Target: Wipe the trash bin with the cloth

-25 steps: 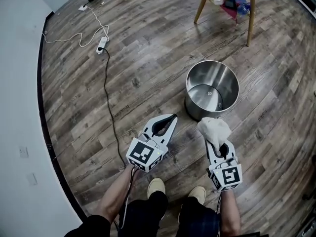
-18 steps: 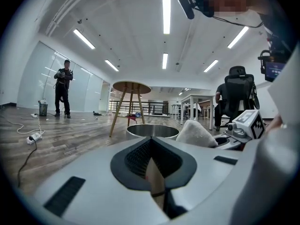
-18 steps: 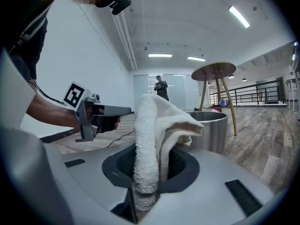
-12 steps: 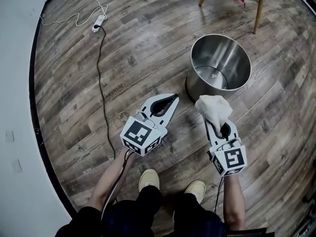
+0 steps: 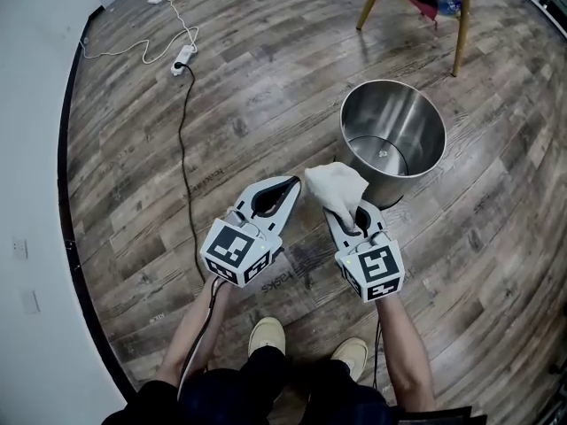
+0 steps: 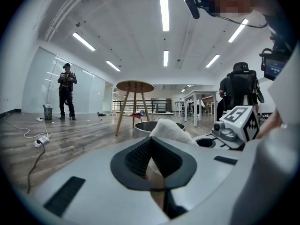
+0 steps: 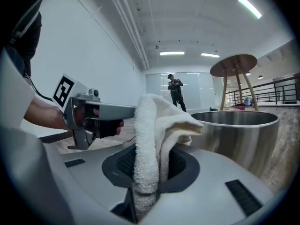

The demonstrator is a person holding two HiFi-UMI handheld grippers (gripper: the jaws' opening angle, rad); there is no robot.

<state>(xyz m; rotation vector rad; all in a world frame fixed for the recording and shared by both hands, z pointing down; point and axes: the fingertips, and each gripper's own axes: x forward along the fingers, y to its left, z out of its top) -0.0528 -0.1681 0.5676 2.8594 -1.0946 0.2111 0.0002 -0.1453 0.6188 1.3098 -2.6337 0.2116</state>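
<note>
My right gripper (image 5: 342, 207) is clamped on the cloth (image 5: 334, 184), and the trash bin (image 5: 345, 135), upright with its mouth open, stands close at its 1 o'clock, nearer this hand than my left gripper (image 5: 288, 187), whose jaws are closed and empty.

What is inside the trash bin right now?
The trash bin looks empty: bare steel floor with one tiny pale speck. The cloth is outside it, in the right tongs. Its near inner wall is out of sight.

Trash bin (image 5: 391, 119) ahead, stool legs (image 5: 462, 25) beyond
</note>
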